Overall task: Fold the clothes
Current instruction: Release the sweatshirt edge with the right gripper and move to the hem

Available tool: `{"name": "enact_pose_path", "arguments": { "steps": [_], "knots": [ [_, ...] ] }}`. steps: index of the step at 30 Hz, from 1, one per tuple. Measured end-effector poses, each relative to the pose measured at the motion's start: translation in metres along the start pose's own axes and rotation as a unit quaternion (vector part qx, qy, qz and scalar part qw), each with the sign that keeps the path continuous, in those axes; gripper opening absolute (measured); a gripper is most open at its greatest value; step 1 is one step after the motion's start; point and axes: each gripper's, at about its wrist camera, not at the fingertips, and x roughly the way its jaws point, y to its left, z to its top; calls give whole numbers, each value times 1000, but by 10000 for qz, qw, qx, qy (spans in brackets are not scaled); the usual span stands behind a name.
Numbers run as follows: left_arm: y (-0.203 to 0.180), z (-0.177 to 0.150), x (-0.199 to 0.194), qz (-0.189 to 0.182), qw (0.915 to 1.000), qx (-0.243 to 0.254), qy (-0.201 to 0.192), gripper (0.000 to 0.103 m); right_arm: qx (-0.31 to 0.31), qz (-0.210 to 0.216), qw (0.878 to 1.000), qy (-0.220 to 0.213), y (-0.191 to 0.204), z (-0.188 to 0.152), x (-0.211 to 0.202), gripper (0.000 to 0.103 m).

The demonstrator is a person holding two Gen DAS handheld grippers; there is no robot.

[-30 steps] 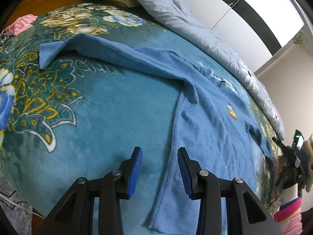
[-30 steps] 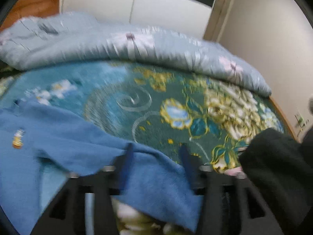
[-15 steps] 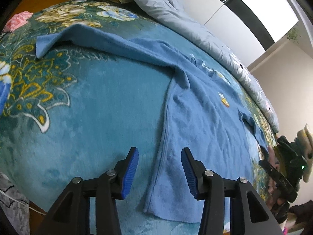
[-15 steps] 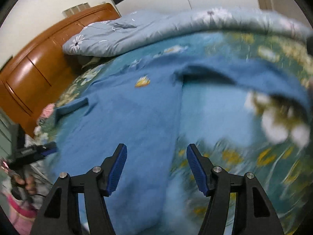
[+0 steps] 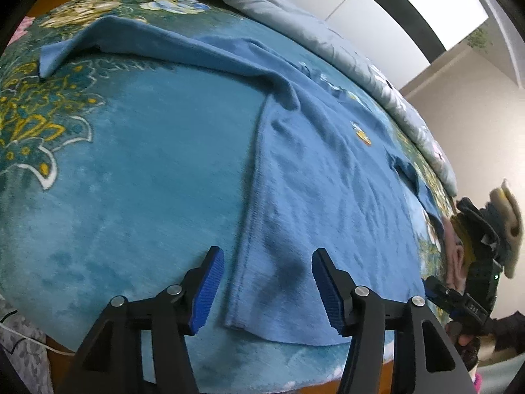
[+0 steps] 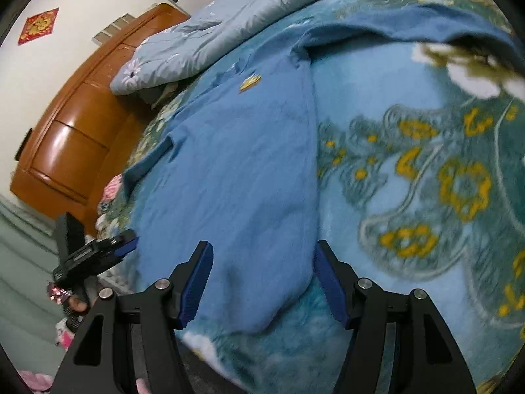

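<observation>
A light blue long-sleeved top [image 5: 328,177] with a small yellow badge [image 5: 362,136] lies spread flat on the bed, sleeves out to both sides. My left gripper [image 5: 267,287] is open, its jaws astride the top's bottom left hem corner [image 5: 242,321]. My right gripper [image 6: 264,284] is open, its jaws astride the top's bottom right hem corner [image 6: 262,315]. The top [image 6: 236,170] fills the middle of the right wrist view. Each gripper shows in the other's view: the right one [image 5: 459,298] and the left one [image 6: 95,252]. Neither holds cloth.
The bed is covered by a teal floral blanket [image 5: 115,170]. A grey flowered duvet [image 5: 295,23] lies bunched along the far side. A wooden headboard [image 6: 75,131] stands at the bed's head. Pink clothes [image 6: 111,187] lie near the bed's edge.
Both grippers have come down to the top's bottom hem. The right gripper swung from the right sleeve round to the hem corner. Both jaws are wider apart.
</observation>
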Motion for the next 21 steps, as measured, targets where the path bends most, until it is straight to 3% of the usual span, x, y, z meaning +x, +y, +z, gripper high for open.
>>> {"name": "enact_pose_path", "arguments": {
  "steps": [5,9,15,21],
  "knots": [
    [-2,-4,2,-359,9992,55,185,60,62,330,9993,136,1,-8,0,65],
    [13,-4,-5,-671,9971,-299,174,60,184,576,9981,118,-4,-11,-5,62],
    [19,-7,-6,-923,9943,-495,209,58,380,814,9959,116,-11,-12,-4,39],
    [34,-10,-8,-1207,9887,-865,201,49,317,928,9952,-32,-11,-10,-13,31]
  ]
}}
